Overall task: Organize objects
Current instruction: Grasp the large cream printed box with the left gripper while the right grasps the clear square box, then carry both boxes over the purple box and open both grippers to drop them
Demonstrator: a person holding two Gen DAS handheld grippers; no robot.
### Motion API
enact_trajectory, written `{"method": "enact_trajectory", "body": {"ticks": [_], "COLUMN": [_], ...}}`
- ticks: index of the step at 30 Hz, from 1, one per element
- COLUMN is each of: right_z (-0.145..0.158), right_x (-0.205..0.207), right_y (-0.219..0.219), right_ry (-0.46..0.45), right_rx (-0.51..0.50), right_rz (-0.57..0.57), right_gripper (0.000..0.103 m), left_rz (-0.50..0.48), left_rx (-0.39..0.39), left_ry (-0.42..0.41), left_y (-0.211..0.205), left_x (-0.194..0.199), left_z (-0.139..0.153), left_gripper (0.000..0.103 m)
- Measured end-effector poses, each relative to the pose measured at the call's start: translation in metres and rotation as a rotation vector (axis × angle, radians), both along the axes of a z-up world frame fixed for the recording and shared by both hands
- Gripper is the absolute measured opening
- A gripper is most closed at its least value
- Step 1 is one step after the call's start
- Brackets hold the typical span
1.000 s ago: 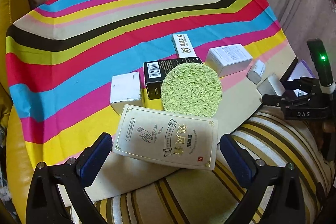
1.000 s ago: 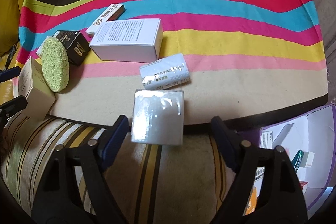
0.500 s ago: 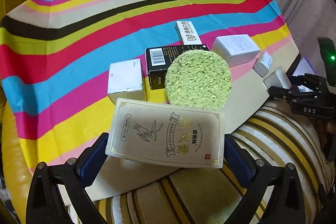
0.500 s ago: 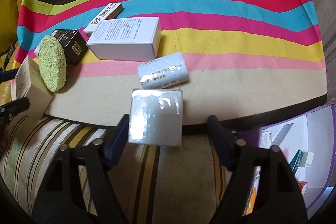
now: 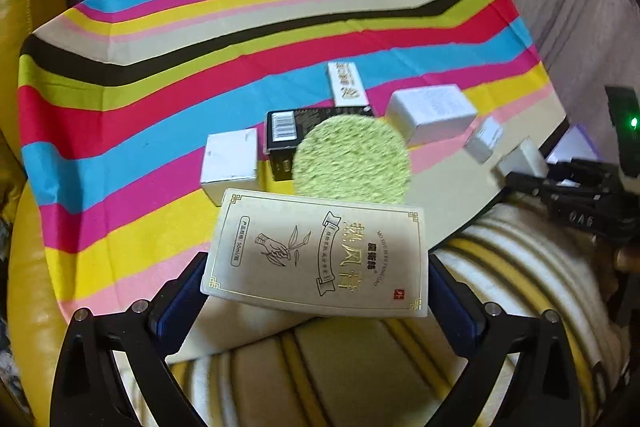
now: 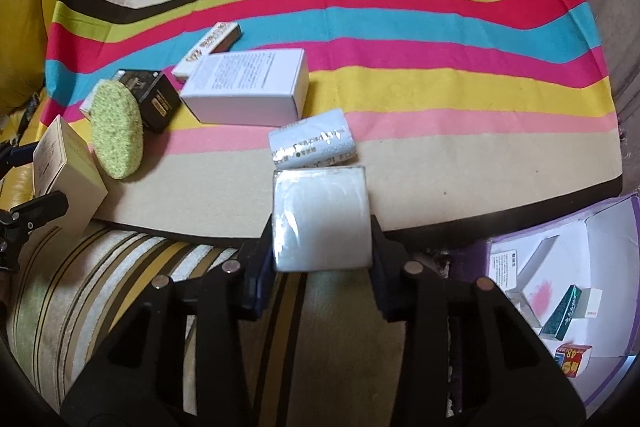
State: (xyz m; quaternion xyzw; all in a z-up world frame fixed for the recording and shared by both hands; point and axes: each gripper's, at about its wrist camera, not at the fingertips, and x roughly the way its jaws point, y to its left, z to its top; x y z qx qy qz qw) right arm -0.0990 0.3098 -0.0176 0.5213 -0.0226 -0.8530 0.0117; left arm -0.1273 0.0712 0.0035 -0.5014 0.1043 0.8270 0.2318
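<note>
My left gripper [image 5: 316,279] is shut on a cream box with gold print [image 5: 320,255], held above the near edge of the striped cloth. The same box shows at the left in the right wrist view [image 6: 64,171]. My right gripper [image 6: 320,251] is shut on a small white wrapped box [image 6: 320,219], which also shows in the left wrist view [image 5: 524,161]. On the cloth lie a green round sponge [image 5: 352,159], a black box [image 5: 284,131], a white cube box [image 5: 232,159], a large white box [image 6: 248,87], a slim white box [image 6: 212,45] and a small pale blue packet [image 6: 312,143].
The striped cloth [image 6: 400,27] covers a cushion with a striped seat [image 6: 100,287] in front. A purple-edged open box [image 6: 580,267] holding several small packs stands at the lower right. Yellow leather upholstery [image 6: 24,7] is at the left.
Both grippers closed on their boxes. The left gripper lifted the cream box a little and the right one raised the white wrapped box off the seat edge.
</note>
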Motion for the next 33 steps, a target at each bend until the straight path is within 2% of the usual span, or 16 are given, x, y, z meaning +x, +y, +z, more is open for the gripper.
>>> {"method": "enact_trajectory", "body": {"ticks": [6, 12, 18, 33], "right_z": [0.017, 0.024, 0.027, 0.009], "right_x": [0.013, 0.029, 0.05, 0.119], "right_y": [0.006, 0.032, 0.071, 0.181], "right_ry": [0.042, 0.06, 0.066, -0.006], "right_rx": [-0.021, -0.052, -0.046, 0.012], "right_rz": [-0.008, -0.057, -0.131, -0.375], "right_gripper": [0.044, 0.044, 0.044, 0.044], "left_rz": [0.011, -0.055, -0.153, -0.423], "left_rx": [0.059, 0.078, 0.108, 0.122], "left_ry": [0.014, 0.034, 0.032, 0.044], "left_y": [0.018, 0.06, 0.112, 0.234], "left_x": [0.015, 0.028, 0.04, 0.084], "left_z": [0.009, 0.019, 0.024, 0.029], "left_gripper": [0.101, 0.101, 0.101, 0.101]}}
